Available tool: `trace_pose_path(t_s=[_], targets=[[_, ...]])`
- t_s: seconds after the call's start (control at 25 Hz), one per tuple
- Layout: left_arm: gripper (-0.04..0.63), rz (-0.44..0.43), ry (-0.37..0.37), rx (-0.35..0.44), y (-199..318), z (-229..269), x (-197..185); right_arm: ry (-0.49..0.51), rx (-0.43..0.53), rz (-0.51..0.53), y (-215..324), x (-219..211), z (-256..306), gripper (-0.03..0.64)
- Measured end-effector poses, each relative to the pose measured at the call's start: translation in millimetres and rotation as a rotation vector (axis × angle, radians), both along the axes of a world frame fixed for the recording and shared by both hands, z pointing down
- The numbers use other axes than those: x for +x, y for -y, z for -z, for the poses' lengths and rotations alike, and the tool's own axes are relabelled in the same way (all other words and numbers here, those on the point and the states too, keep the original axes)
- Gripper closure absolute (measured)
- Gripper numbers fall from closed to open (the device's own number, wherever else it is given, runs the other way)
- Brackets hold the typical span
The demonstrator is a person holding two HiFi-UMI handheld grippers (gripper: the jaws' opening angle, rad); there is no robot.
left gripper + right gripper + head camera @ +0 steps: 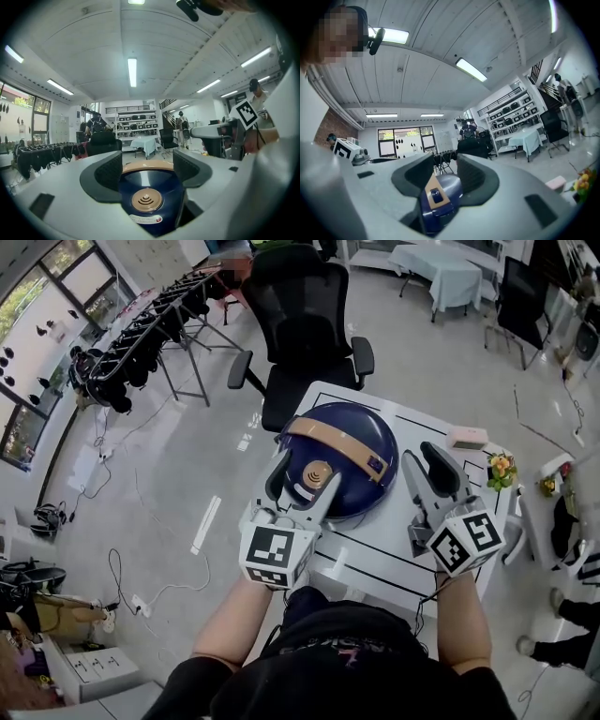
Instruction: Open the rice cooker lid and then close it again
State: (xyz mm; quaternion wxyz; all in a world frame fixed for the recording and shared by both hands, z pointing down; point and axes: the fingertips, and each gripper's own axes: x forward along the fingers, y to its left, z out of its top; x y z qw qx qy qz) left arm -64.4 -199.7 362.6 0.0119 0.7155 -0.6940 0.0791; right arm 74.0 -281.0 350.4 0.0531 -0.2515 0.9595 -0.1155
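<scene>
Navy blue and domed, the rice cooker [366, 451] sits on the white tabletop [394, 545] with its lid down, directly under and ahead of the left claw [305, 486]. In the left gripper view that claw [147, 169] has its jaws spread wide. The lid's round tan vent cap [146, 200] sits low between them, and the tan handle band [145, 165] crosses just beyond the tips. I cannot tell whether the jaws rest on the lid or hang a little above it.

The right claw [439, 465] is off the cooker's right flank, close beside it but apart, over bare tabletop. In the right gripper view its jaws [446, 176] stand apart with nothing gripped. Through the gap show the cooker's blue side and the end of the tan band with a small dark button [435, 193].

Beyond the right claw's tips and a little to its right lies a small pink box [467, 437]. Further right, at the tabletop's edge, is a bunch of yellow and orange flowers [502, 470].

Past the cooker, straight ahead of the left claw, a black office chair [300, 324] is pushed up to the far edge of the tabletop. Far to the left of the left claw a metal rack [150, 329] stands hung with dark gear. Loose cables [122, 577] trail over the grey floor.
</scene>
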Motion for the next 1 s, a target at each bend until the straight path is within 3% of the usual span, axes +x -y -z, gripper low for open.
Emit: trace_pose_path(t_s=[0.24,0.36,0.44,0.64,0.84,1.0], targets=[[0.268,-0.058,0.02,-0.002,14.1,2.7,-9.9,0.005,-0.001,-0.04,7.2,-7.8,2.3,0.463],[0.268,-0.102,0.03,-0.001,23.6,4.9,-18.7,0.004,0.006,-0.086,10.7,-12.6,4.7,0.513],[0.268,-0.138,0.032,-0.004,29.2,5.8,-24.1,0.006,0.008,-0.123,11.8,-14.7,7.1,0.605],[0.268,-0.245,0.053,-0.03,42.2,-0.9,-32.2,0.015,0.005,-0.199,16.1,-22.9,8.7,0.615],[0.267,-0.35,0.124,-0.059,51.8,-7.6,-34.6,0.0,-0.013,-0.259,12.2,-32.8,5.4,0.615],[0.261,-0.441,0.237,-0.085,53.2,-18.2,-29.3,-0.019,-0.019,-0.307,4.6,-37.4,2.8,0.615]])
